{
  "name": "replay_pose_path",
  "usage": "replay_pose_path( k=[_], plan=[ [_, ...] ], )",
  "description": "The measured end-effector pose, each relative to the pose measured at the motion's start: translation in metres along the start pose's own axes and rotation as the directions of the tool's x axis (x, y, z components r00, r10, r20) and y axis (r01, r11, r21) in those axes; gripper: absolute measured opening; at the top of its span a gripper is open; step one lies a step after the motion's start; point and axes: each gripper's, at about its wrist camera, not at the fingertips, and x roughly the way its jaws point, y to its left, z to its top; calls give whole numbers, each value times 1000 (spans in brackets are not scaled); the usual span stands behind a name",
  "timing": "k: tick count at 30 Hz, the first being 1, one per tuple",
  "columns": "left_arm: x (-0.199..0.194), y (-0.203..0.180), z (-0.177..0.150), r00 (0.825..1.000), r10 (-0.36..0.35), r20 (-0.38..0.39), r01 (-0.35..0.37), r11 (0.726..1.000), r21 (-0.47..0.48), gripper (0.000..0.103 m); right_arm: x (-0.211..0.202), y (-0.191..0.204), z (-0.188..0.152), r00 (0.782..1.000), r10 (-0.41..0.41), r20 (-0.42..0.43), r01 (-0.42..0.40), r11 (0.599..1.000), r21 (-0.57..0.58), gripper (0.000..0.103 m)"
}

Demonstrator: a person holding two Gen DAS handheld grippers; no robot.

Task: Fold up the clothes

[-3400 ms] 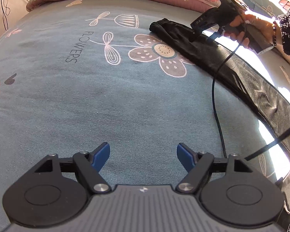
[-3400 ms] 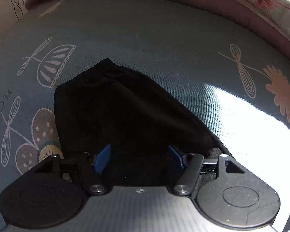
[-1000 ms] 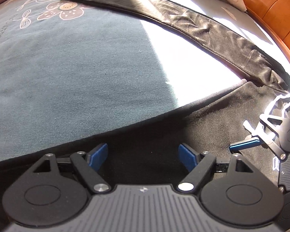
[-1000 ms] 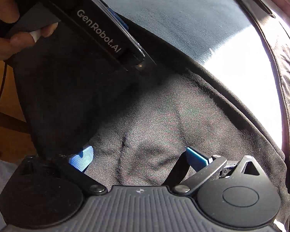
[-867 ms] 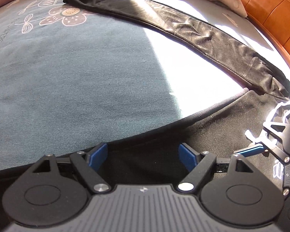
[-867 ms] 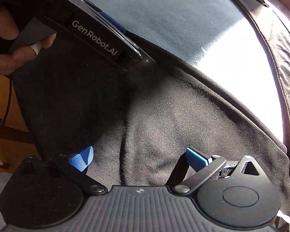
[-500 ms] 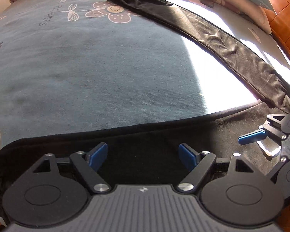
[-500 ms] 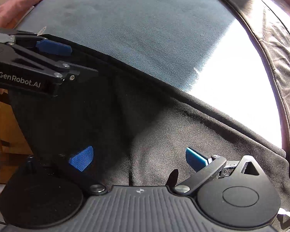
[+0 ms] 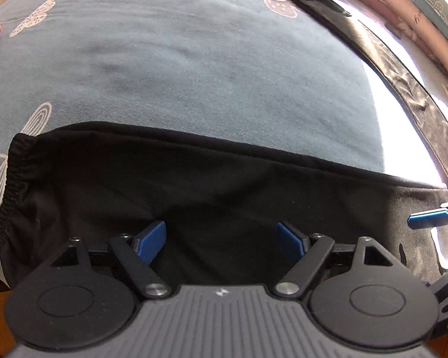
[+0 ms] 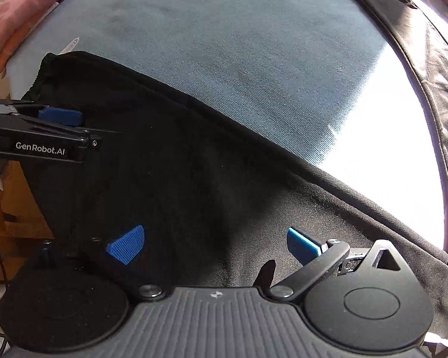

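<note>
Left wrist view: black trousers (image 9: 224, 185) lie spread along the bed's (image 9: 194, 59) near edge, one leg (image 9: 403, 71) stretched toward the far edge, unfolded as yet, with left tongs (image 9: 221, 235) and right tongs (image 10: 215, 243) both spread above the cloth.

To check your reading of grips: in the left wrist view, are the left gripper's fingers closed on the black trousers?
No: the left gripper has its blue fingers spread wide above the black trousers.
</note>
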Motion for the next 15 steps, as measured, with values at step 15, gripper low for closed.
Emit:
replay_pose_path(
  k=[15],
  plan=[
    [-7,7,-21,1000,10,-9,-10,1000,5,82,-6,20,12,1000,21,-17,-21,1000,8,103]
  ],
)
